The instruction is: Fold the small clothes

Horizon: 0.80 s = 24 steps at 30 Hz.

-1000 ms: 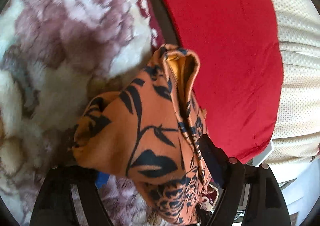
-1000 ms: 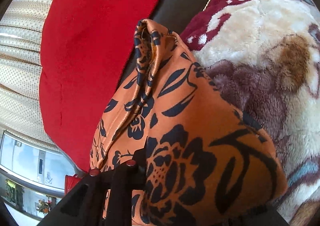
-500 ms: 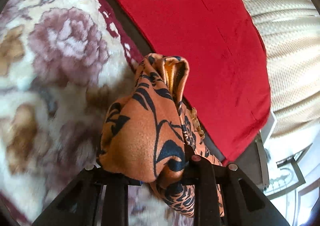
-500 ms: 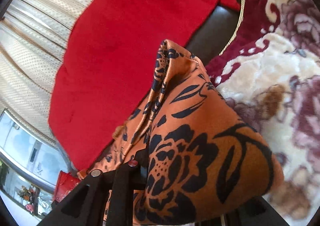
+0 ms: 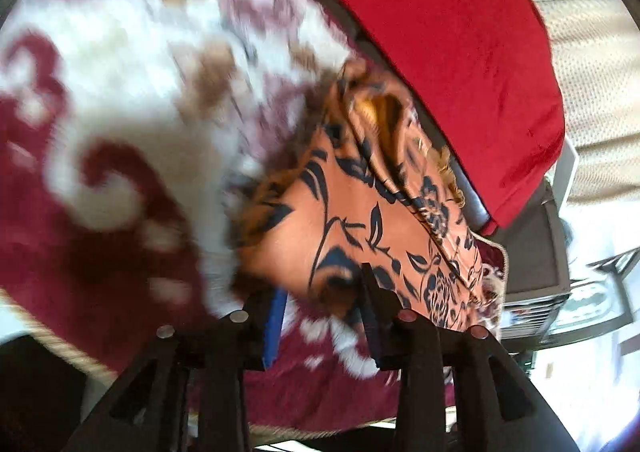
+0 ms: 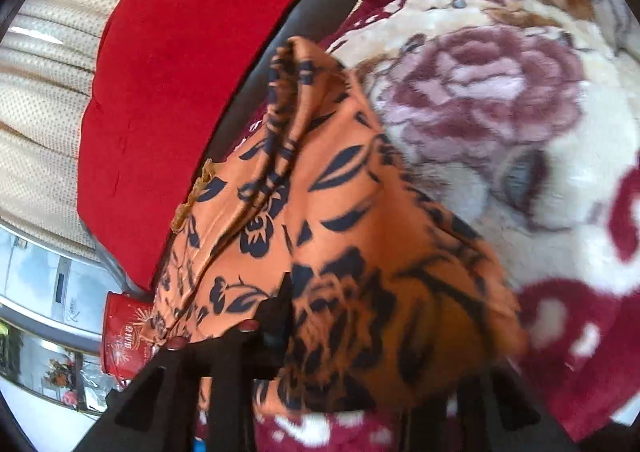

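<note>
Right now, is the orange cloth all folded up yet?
Not yet. The orange cloth is already doubled over, with a fold ridge at its far end. Both grippers, left and right, hold it up over the flowery blanket. Left to do: lay it down flat and finish folding, and the blur makes its neatness hard to judge.

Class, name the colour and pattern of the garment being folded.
The garment is orange with a dark navy-black flower and leaf print, clearest in the right wrist view.
</note>
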Motion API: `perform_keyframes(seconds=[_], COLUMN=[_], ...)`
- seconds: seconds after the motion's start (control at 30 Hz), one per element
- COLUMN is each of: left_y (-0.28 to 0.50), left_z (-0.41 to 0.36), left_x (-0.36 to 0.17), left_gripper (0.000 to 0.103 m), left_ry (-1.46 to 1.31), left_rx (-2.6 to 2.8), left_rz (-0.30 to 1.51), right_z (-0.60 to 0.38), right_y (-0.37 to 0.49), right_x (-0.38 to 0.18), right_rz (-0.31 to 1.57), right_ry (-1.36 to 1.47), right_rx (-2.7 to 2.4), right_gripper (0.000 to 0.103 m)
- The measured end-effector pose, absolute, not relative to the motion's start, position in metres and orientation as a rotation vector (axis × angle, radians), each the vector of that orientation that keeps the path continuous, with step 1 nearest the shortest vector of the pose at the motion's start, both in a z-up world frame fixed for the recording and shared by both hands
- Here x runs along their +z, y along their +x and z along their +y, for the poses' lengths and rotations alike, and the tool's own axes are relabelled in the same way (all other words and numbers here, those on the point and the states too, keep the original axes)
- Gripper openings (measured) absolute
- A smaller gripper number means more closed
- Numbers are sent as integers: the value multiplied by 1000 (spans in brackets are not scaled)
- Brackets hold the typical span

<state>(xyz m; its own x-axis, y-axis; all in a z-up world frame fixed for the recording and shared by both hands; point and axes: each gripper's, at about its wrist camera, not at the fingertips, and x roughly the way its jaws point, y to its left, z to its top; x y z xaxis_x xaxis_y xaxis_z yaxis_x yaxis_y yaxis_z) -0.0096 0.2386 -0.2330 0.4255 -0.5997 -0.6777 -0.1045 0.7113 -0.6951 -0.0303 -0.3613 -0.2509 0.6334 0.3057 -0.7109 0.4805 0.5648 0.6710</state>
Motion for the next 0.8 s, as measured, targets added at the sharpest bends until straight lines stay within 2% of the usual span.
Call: perform_keyframes(seconds=[0.03,0.17,0.27,0.3,0.4,0.5,0.67,0.73,0.8], left_y=[-17,-12,11,26,60,79,125,146,157], left_z=[244,240,201,187,147,133,127,128,134], left_x=[-219,-172,-157,-162,-205,-231,-211,-202,-193], left_gripper=[36,37,39,39,39,38,39,39,39], left_ry=[-697,-524,-391,-347,-248,-252,-288,-328,-366], left_rx=[-337,-356,-435,-449,-467,-470,-516,-527,-490], left_rz=[1072,961,940,956,1123,1229,1202,1112,995], right_z=[-362,-358,-348,-344,-331,-318,-308,-312,-324], right_y=[-36,-66,-82,-84,-72,-31,61,90,103], right_x=[-245,-220,-193,-183,-164,-170,-230,-228,-216], right_rz=[913,884,868,854,822,885,1097,1025,846], right_ry=[991,933,818,779,706,644,562,537,572], right_rx=[-129,-102,-99,-94,-50,-12,5,-14,-51], right_gripper=[54,56,47,39,38,37,34,32,32])
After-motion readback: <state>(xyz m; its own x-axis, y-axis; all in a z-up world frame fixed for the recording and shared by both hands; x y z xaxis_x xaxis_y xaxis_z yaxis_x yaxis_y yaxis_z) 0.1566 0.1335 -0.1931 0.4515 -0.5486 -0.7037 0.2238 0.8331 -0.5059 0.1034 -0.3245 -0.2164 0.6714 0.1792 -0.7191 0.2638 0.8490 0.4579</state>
